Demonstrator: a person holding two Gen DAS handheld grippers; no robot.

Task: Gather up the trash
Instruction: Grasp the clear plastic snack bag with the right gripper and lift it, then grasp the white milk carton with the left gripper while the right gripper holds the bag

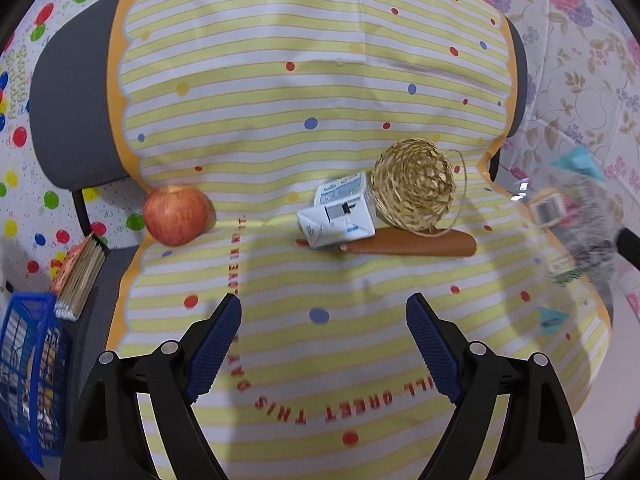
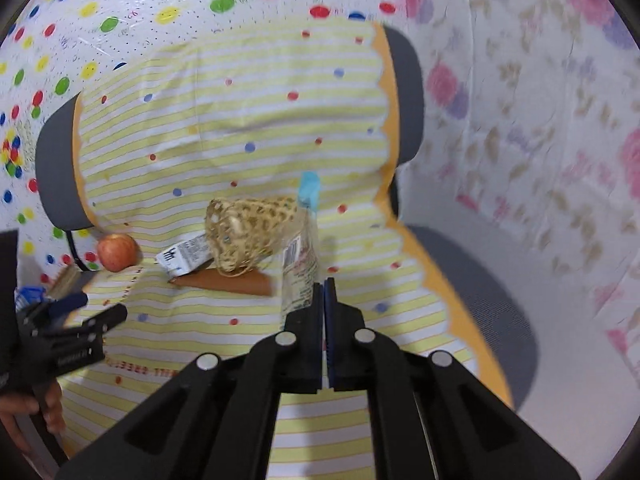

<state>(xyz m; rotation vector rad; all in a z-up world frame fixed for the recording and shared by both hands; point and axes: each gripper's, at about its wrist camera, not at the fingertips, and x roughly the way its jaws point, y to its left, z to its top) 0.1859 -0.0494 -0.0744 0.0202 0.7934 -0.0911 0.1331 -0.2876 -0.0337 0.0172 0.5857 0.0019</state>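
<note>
A crushed white milk carton (image 1: 340, 212) lies on the striped cloth over the chair seat, against a small woven basket (image 1: 414, 188) and a brown wooden piece (image 1: 416, 244). A red apple (image 1: 176, 214) sits to the left. My left gripper (image 1: 324, 316) is open and empty, low over the cloth in front of the carton. My right gripper (image 2: 323, 286) is shut on a clear plastic wrapper (image 2: 302, 252) with a blue tip and barcode, held above the seat. That wrapper shows blurred at the right of the left wrist view (image 1: 560, 216). The carton (image 2: 186, 256), basket (image 2: 250, 232) and apple (image 2: 117, 251) also show in the right wrist view.
The striped cloth (image 1: 280, 120) covers a grey office chair (image 1: 72, 112). A blue crate (image 1: 28, 368) and a stack of booklets (image 1: 80, 276) sit at the left. Patterned sheets hang behind and to the right. The left gripper (image 2: 80, 320) shows in the right wrist view.
</note>
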